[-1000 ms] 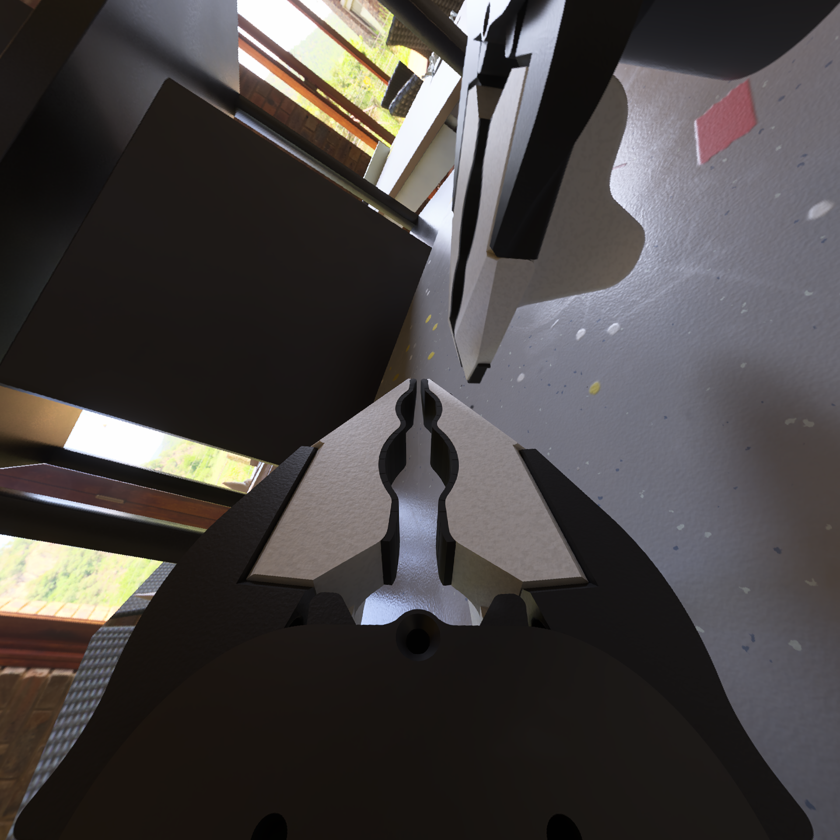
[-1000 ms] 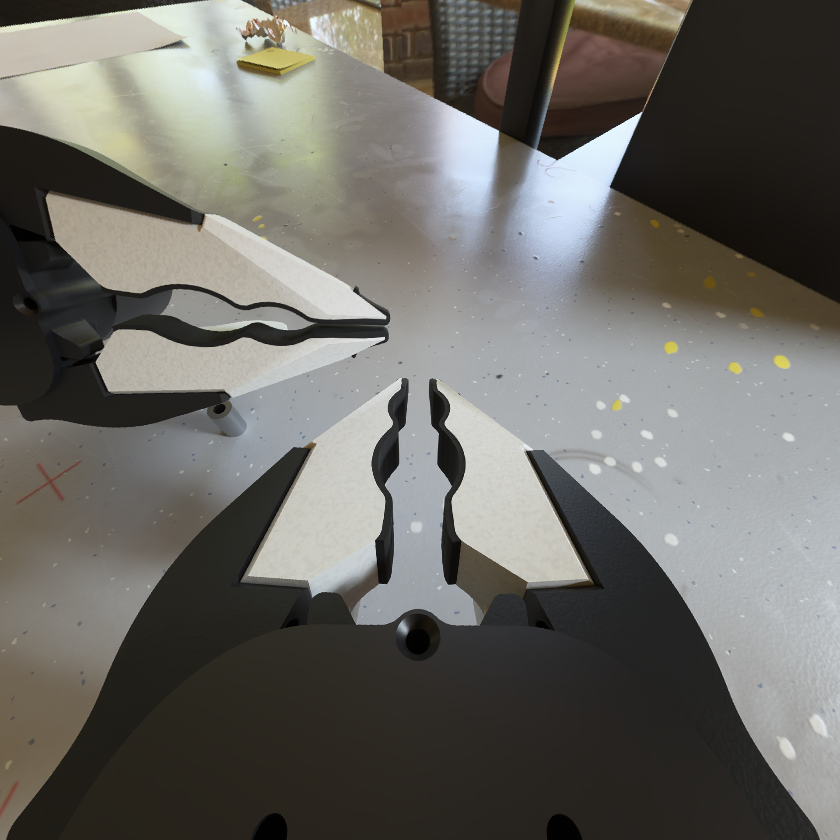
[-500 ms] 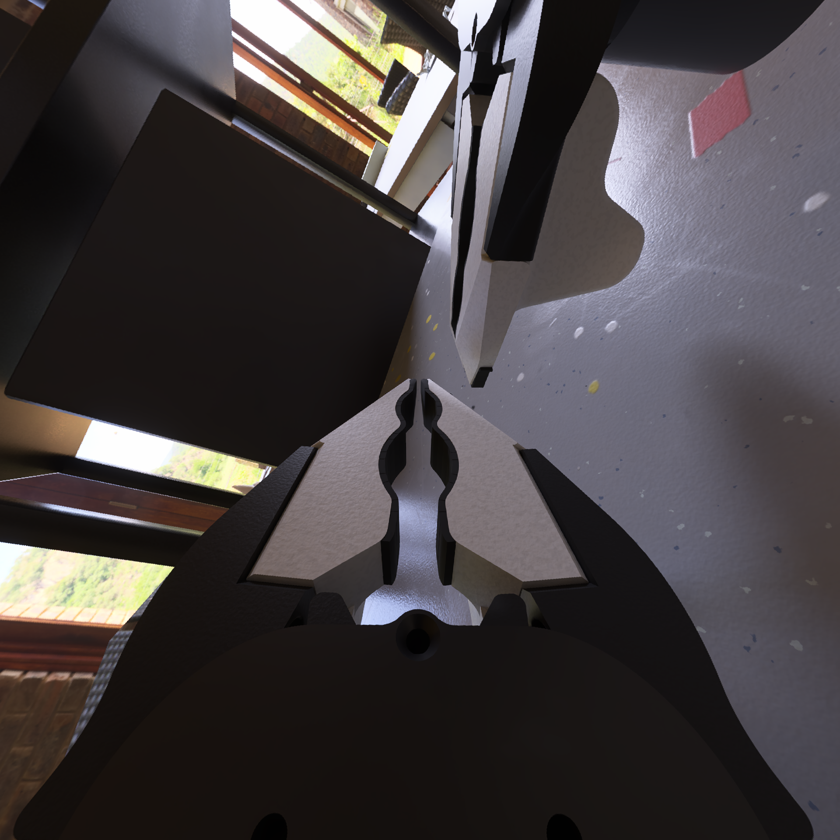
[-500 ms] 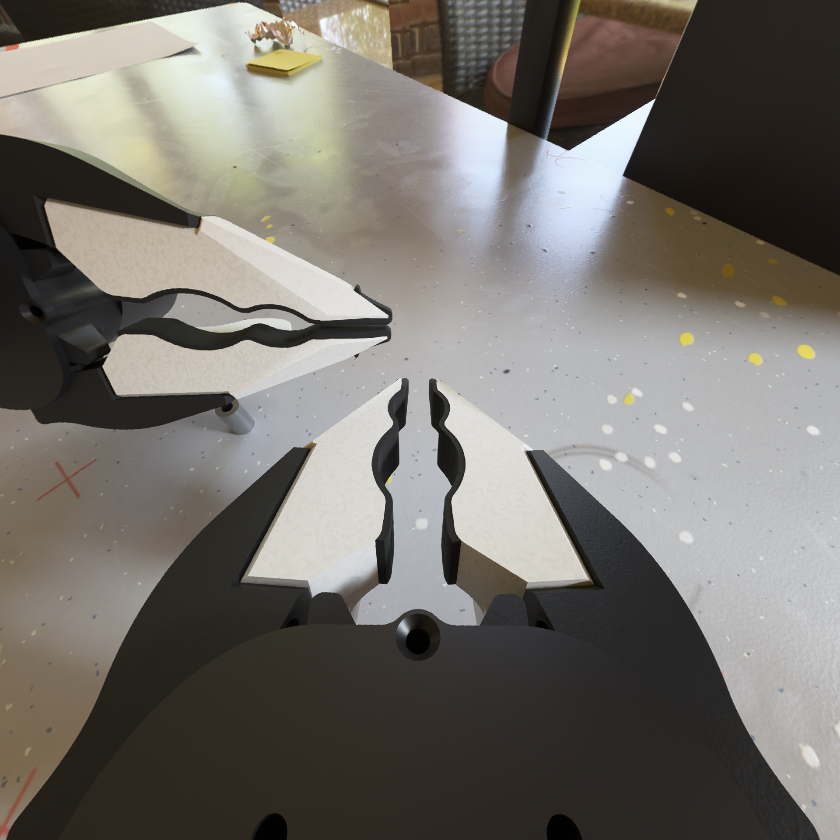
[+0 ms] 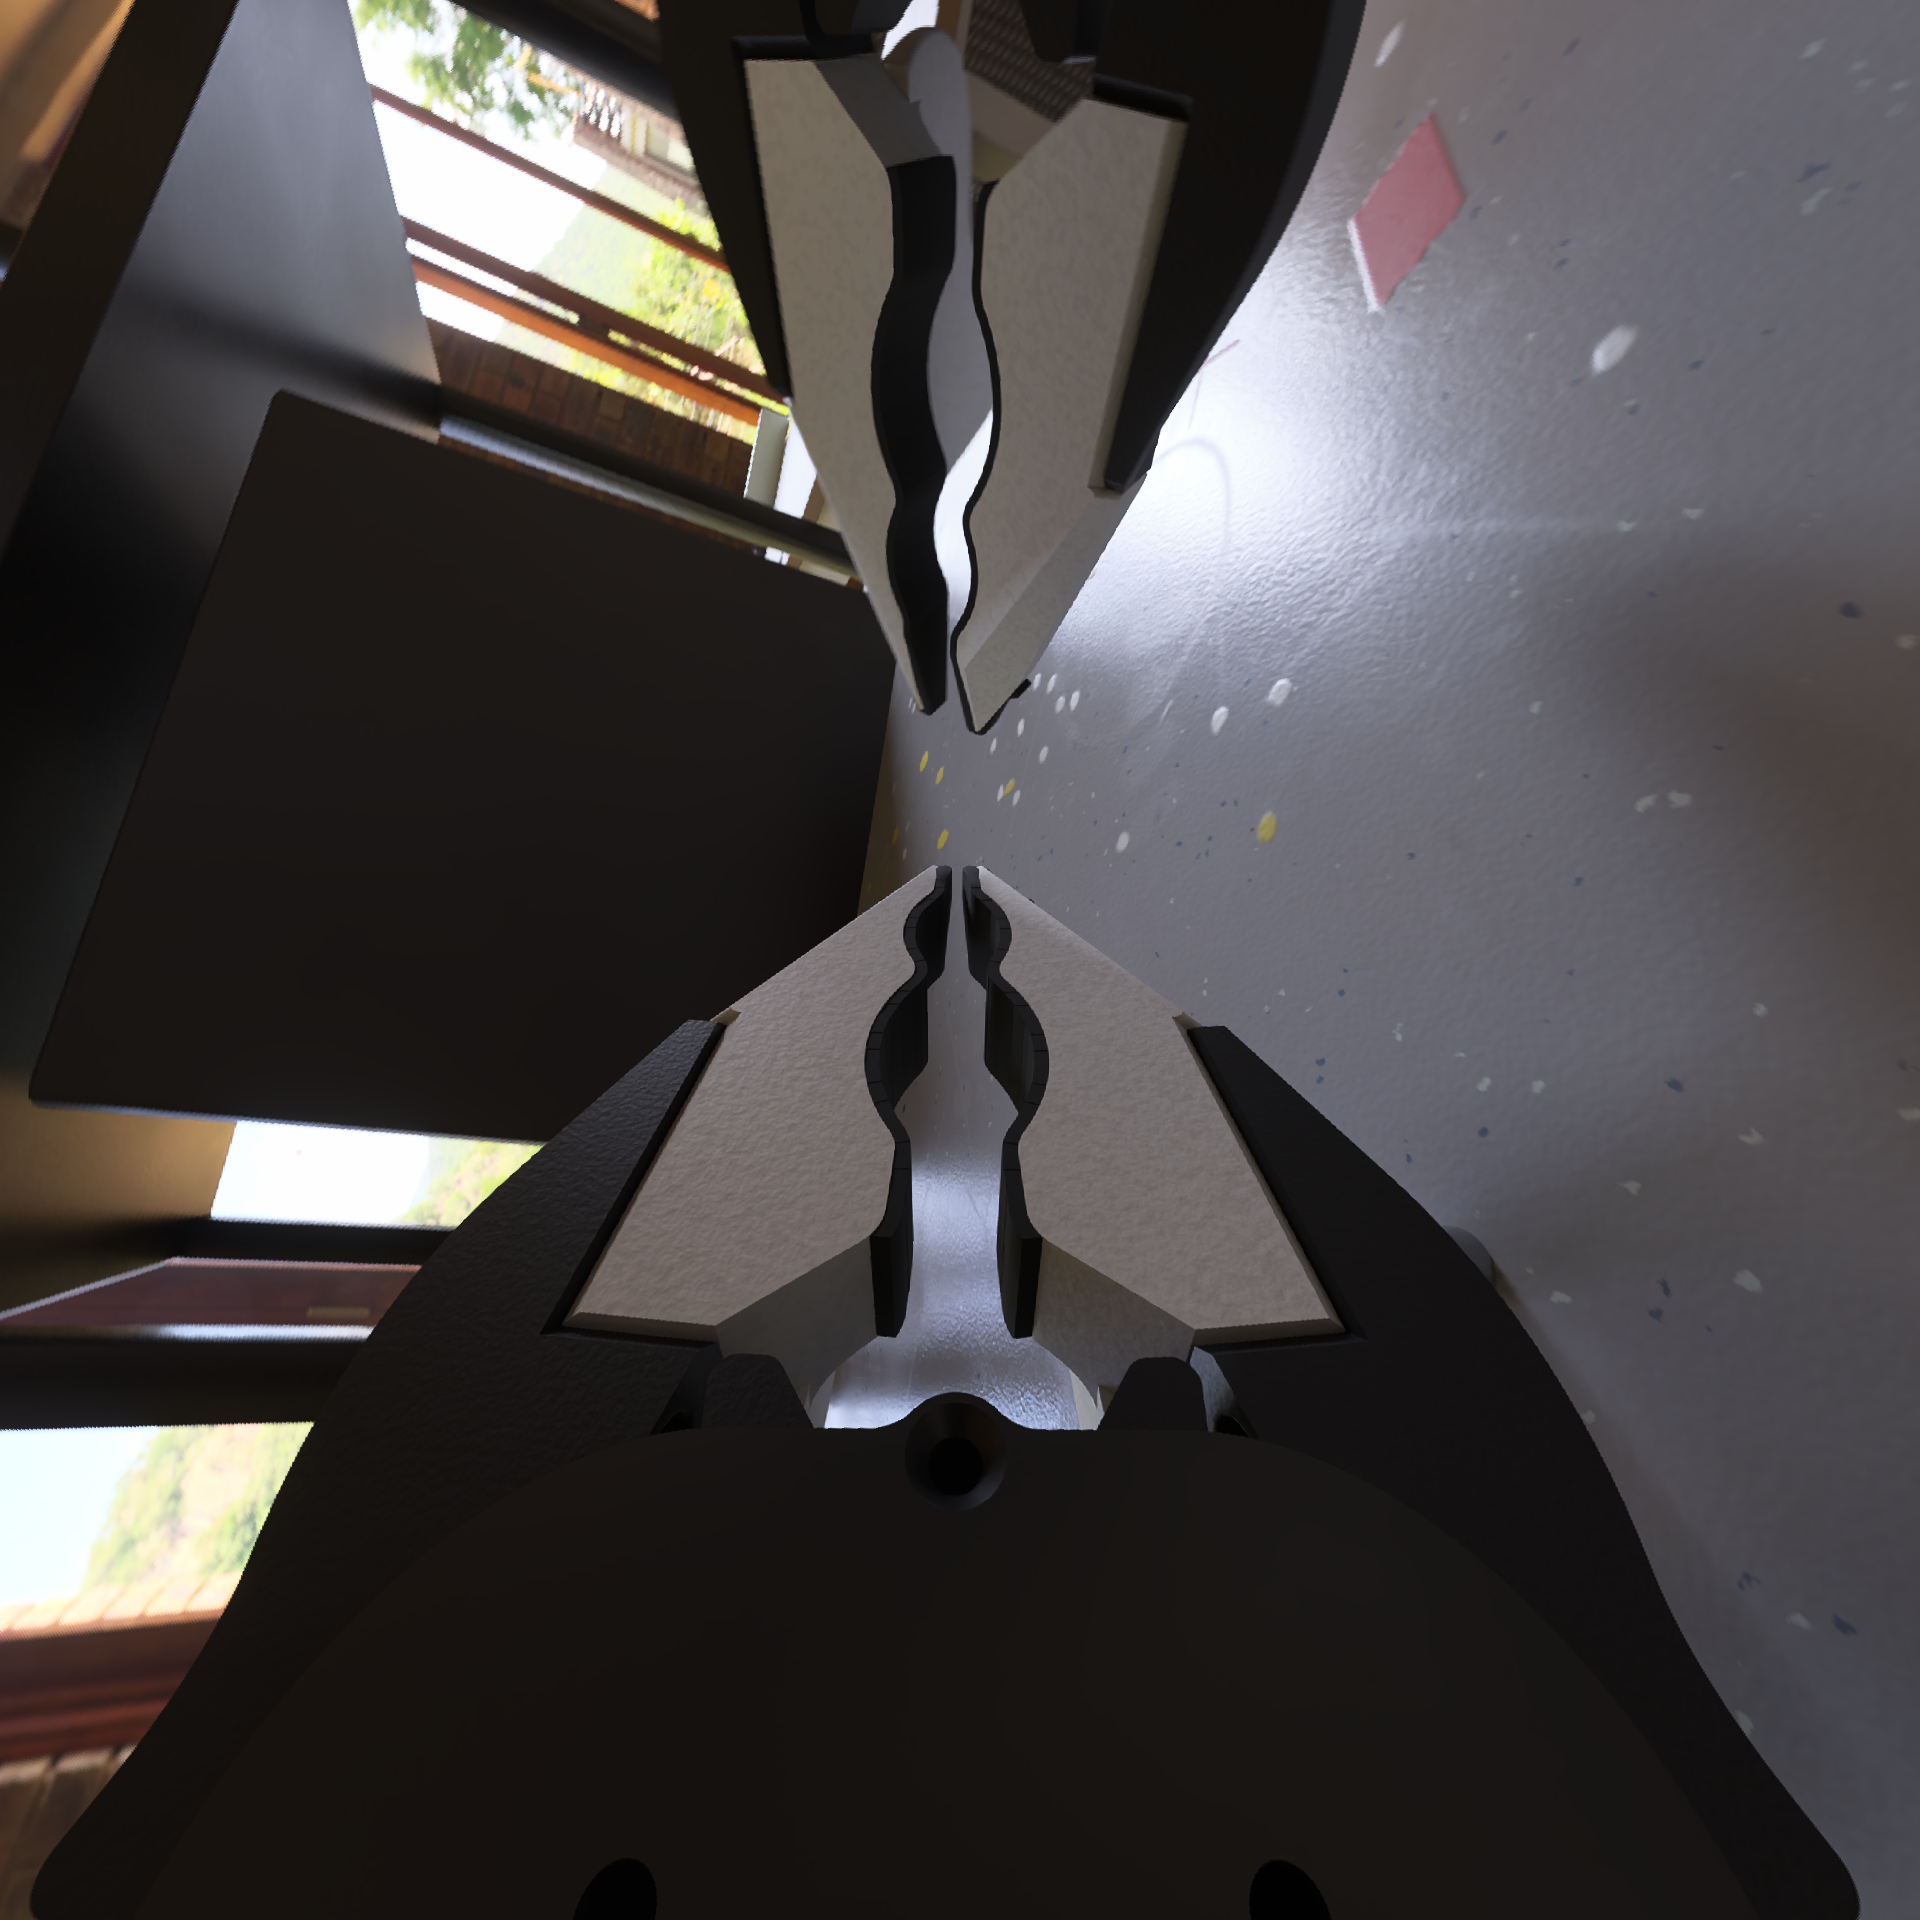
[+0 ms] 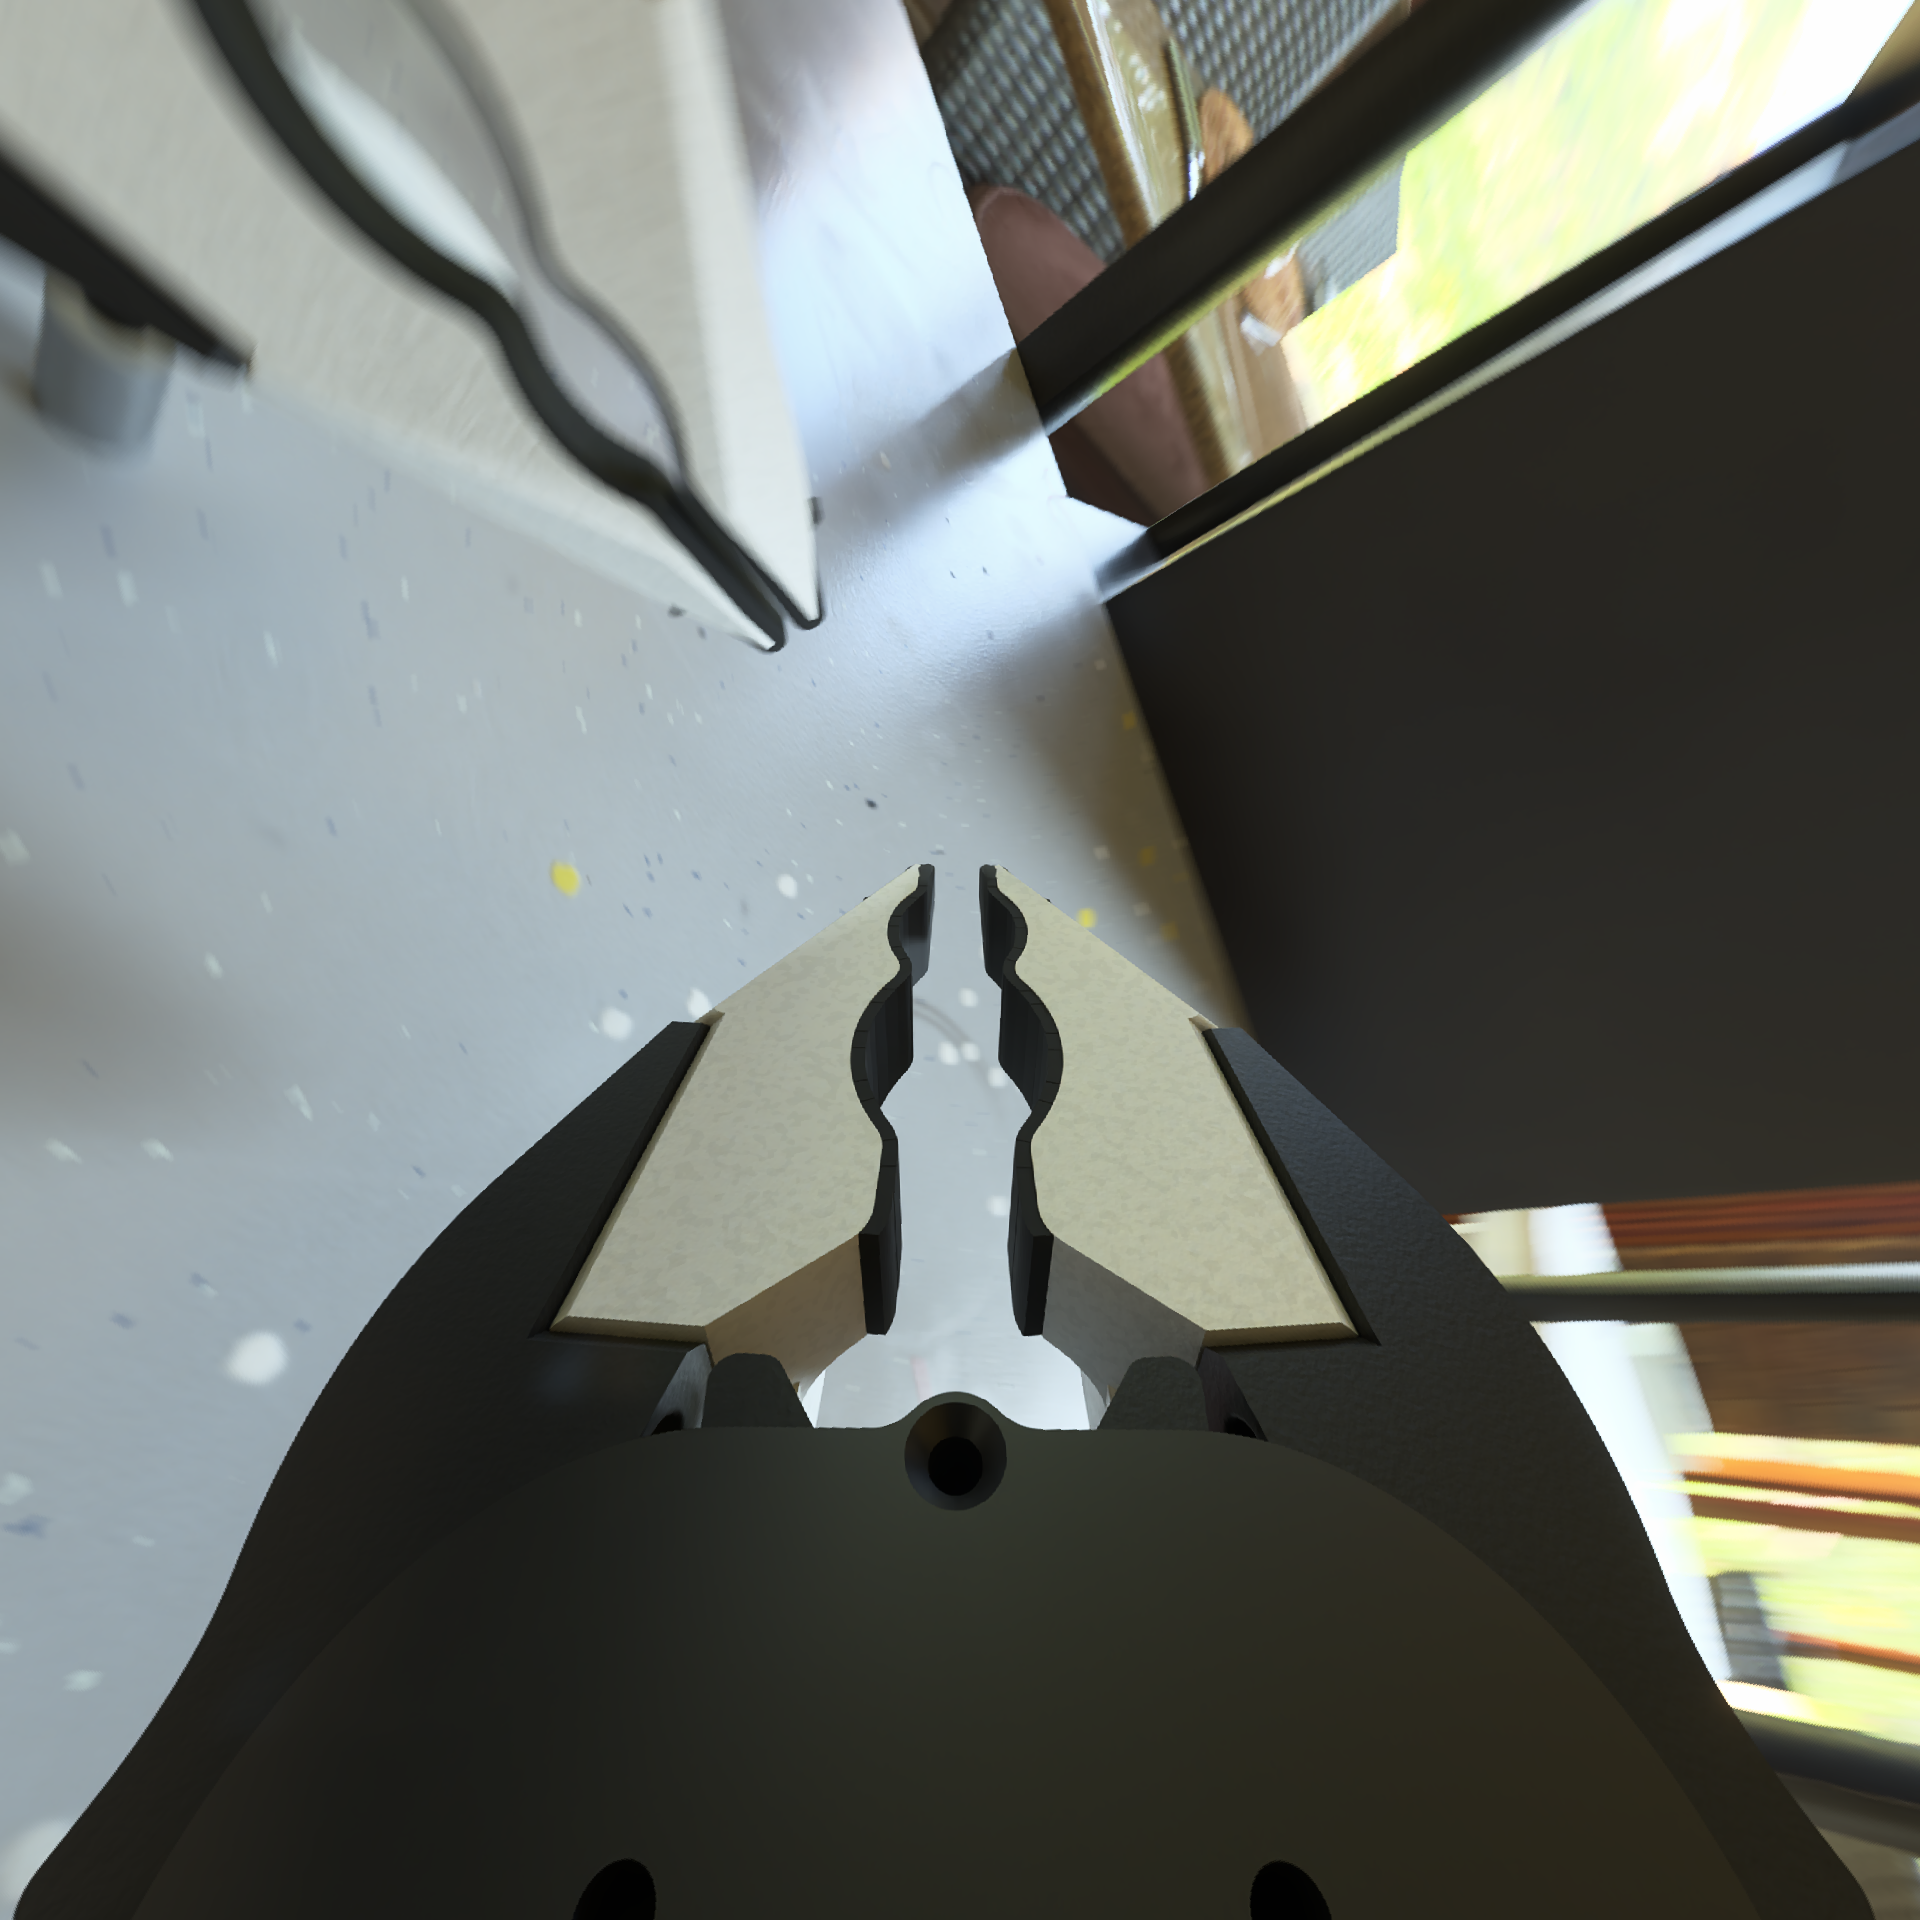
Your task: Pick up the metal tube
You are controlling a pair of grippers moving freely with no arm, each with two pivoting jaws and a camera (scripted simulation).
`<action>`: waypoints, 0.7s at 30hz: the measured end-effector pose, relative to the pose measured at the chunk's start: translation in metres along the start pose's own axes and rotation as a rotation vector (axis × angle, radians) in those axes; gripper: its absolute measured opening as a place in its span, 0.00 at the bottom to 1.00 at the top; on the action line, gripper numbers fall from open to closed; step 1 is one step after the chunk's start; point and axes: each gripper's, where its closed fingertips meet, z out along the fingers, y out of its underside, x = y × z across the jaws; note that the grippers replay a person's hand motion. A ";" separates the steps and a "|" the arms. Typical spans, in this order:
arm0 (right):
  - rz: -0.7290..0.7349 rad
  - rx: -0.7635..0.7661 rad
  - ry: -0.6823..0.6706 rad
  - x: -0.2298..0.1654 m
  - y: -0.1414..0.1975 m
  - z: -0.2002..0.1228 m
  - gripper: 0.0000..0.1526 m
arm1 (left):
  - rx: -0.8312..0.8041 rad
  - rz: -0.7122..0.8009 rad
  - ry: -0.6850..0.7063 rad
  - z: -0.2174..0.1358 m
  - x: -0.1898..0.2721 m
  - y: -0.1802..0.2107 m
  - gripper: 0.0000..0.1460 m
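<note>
Grippers face each other tip to tip over the grey speckled table [image 5: 1558, 727]. The left hand-held gripper [image 5: 957, 873] has its two fingers drawn almost together, only a thin slit between the tips, and nothing is held in them. Opposite it, the right hand-held gripper [image 6: 957, 871] keeps a slightly wider but still narrow gap, also with nothing between its fingers; seen from the left wrist view [image 5: 951, 717] it points back toward the left one, tips nearly meeting.

From the right wrist view, the left hand-held gripper [image 6: 787, 623] hangs just above the table surface, and the metal tube [image 6: 94, 379] stands on the table at the far left edge, partly tucked under that gripper's dark body. The tube is a short grey cylinder, blurred here, and neither gripper touches it with its fingers.

A dark panel [image 5: 468, 779] stands along the table's edge. A pink square patch [image 5: 1408, 213] lies flat on the table well away from the grippers. Small yellow and white flecks dot the surface between the two sets of tips.
</note>
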 end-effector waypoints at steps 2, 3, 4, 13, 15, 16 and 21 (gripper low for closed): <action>-0.238 -0.016 0.070 -0.001 -0.003 -0.003 0.05 | 0.019 0.029 0.018 -0.002 0.003 -0.002 0.01; -0.342 -0.023 0.105 -0.002 -0.004 -0.005 0.06 | 0.030 0.046 0.030 -0.003 0.005 -0.004 0.01; -0.431 -0.027 0.132 -0.003 -0.005 -0.007 0.06 | 0.048 0.064 0.050 -0.004 0.008 -0.006 0.01; -0.940 0.057 0.219 -0.022 -0.011 -0.030 0.06 | 0.134 0.153 0.215 -0.017 0.033 -0.017 0.01; -0.988 0.047 0.205 -0.026 -0.008 -0.029 0.06 | 0.134 0.150 0.225 -0.017 0.035 -0.017 0.01; -1.009 0.028 0.194 -0.028 -0.005 -0.028 0.06 | 0.134 0.148 0.229 -0.017 0.035 -0.017 0.01; -1.030 0.036 0.200 -0.031 -0.010 -0.029 0.06 | 0.138 0.142 0.250 -0.017 0.039 -0.019 0.01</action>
